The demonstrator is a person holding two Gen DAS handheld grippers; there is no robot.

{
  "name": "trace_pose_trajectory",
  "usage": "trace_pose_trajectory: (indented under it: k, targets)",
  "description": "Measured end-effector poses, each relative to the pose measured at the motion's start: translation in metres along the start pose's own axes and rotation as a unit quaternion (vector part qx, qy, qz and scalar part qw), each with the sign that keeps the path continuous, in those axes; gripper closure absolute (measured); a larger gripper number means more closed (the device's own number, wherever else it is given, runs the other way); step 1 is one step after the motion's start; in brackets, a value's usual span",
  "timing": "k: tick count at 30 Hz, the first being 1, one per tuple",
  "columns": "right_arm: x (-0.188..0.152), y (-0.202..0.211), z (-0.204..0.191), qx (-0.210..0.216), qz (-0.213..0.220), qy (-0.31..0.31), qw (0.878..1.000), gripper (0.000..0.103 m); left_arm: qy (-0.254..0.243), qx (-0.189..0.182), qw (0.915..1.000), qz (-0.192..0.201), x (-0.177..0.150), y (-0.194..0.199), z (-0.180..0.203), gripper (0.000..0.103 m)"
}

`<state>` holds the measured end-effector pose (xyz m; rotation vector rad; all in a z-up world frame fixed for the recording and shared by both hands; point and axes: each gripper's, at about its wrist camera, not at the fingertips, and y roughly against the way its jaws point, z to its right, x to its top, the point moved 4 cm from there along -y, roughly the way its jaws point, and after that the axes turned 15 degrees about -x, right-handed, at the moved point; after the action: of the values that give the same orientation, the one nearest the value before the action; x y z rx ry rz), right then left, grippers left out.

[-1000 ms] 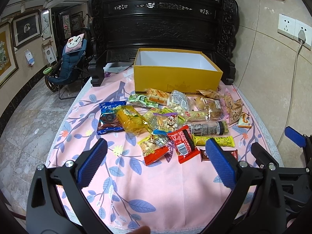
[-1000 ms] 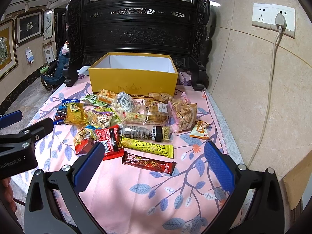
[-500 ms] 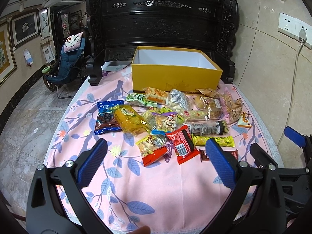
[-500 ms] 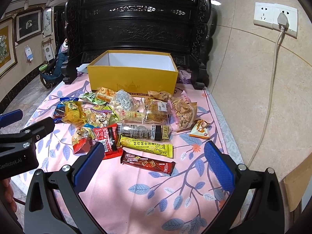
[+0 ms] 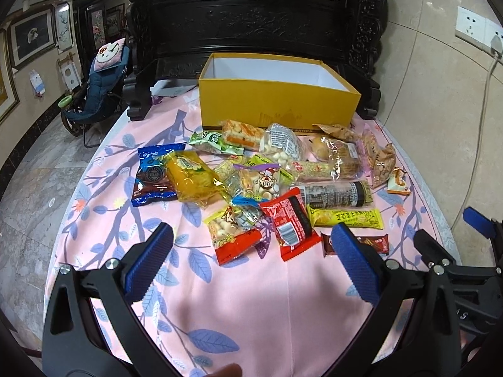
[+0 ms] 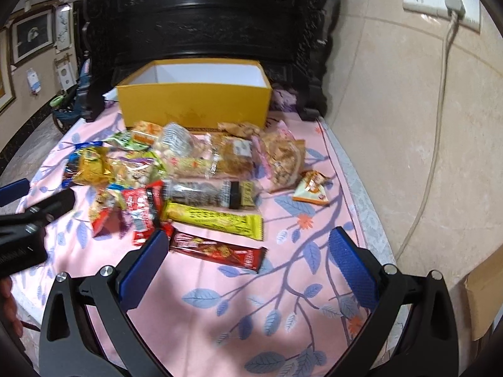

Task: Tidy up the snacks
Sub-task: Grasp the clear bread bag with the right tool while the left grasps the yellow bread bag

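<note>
Setting: a furnished home interior. A large carved dark-wood cabinet (image 5: 254, 15) stands at 12 o'clock behind a table covered by a pink leaf-print cloth (image 5: 245, 295). Framed pictures (image 5: 31, 37) line the wall at 10 o'clock above a polished stone floor (image 5: 28, 194). A padded stroller (image 5: 100, 88) is parked there. Wall sockets (image 6: 440, 0) occupy 2 o'clock.
</note>
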<state>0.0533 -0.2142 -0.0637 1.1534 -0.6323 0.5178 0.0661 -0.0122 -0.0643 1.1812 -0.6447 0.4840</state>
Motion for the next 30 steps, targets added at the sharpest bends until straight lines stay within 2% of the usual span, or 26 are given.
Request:
trace_pose_trajectory:
  k: [8,15,20,25,30]
  targets:
    - [0.006,-0.02,0.009,-0.012,-0.014,-0.006,1.0,0.001,0.018,0.011,0.9998,0.0,0.013,-0.013,-0.022,0.002]
    - [0.042,-0.048,-0.011,0.021,-0.015,0.003,1.0,0.001,0.04,0.033,0.9986,-0.008,0.037,-0.036,-0.053,0.002]
    - [0.067,-0.099,-0.044,0.064,-0.039,0.022,0.997,0.001,0.061,0.046,0.9967,-0.028,0.04,-0.063,-0.08,0.002]
    - [0.075,-0.156,-0.065,0.061,-0.076,0.039,0.994,0.001,0.065,0.058,0.9953,-0.043,0.039,-0.084,-0.094,0.002]
    - [0.079,-0.182,-0.074,0.06,-0.093,0.038,0.993,0.001,0.066,0.067,0.9941,-0.055,0.043,-0.107,-0.102,0.002]
